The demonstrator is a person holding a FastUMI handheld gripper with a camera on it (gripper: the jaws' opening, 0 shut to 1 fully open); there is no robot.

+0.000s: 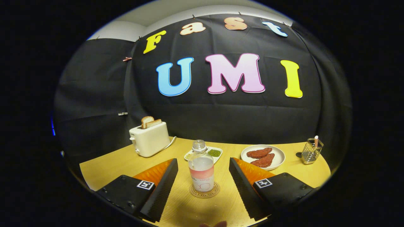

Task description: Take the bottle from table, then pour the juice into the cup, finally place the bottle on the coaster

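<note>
The bottle [201, 168] stands upright on the round coaster [204, 190] on the wooden desk [110, 167], between the two fingers and a little ahead of their tips. It has a clear cap and a pink label around its lower half. The gripper [203, 167] is spread wide: one finger [164, 186] lies to the left of the bottle and the other to the right, each with a clear gap of desk between it and the bottle, so neither finger touches it and nothing is held. Beyond the bottle, just behind it, is a small white dish [205, 153] with green bits in one part. Further left at the back of the desk stands a white toaster [150, 138] with two slices of bread [150, 121] sticking up from it. To the right of the dish is a white plate [263, 156] carrying two reddish-brown pieces of food, and near the desk's far right edge a wire holder [311, 151] with a stick standing in it.
</note>
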